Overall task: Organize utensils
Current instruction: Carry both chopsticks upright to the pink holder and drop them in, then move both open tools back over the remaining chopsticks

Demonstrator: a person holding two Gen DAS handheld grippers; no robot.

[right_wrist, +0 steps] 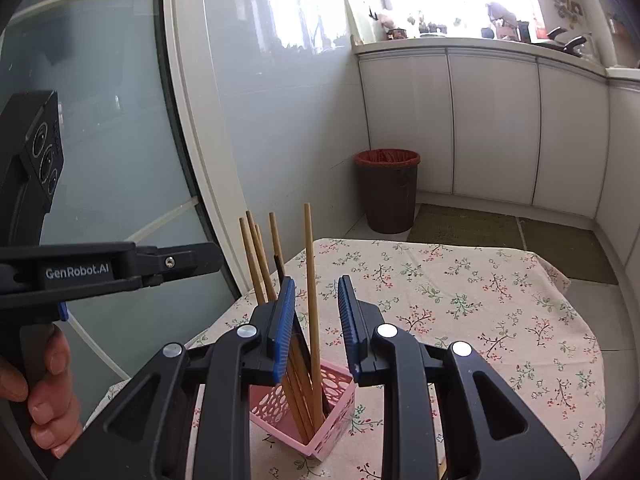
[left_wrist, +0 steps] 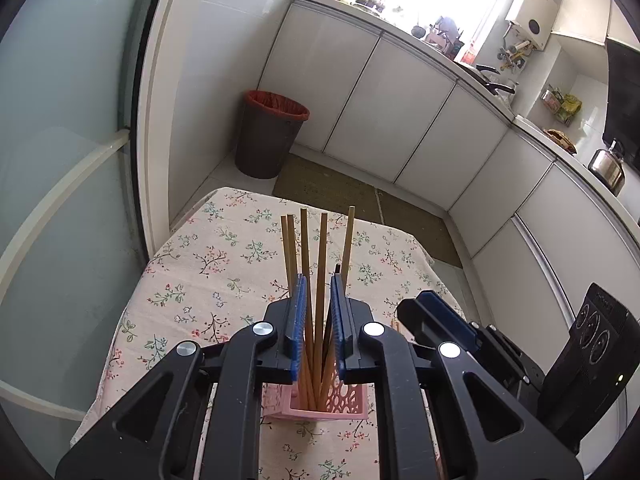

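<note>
With both grippers hovering over the pink holder (right_wrist: 320, 412), the right gripper (right_wrist: 316, 320) is open around one upright chopstick (right_wrist: 310, 280), pads clear. Left gripper (left_wrist: 318, 320) narrowly gapped around others, contact unclear. Holder stands on the table (right_wrist: 480, 300). Withdraw straight up, don't snag sticks. Bin (right_wrist: 390, 190) beyond.

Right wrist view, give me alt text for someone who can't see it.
The right claw is open above a pink basket holding upright wooden chopsticks on a floral tablecloth. The left claw shows side-on at left; a bin stands by white cabinets.
</note>
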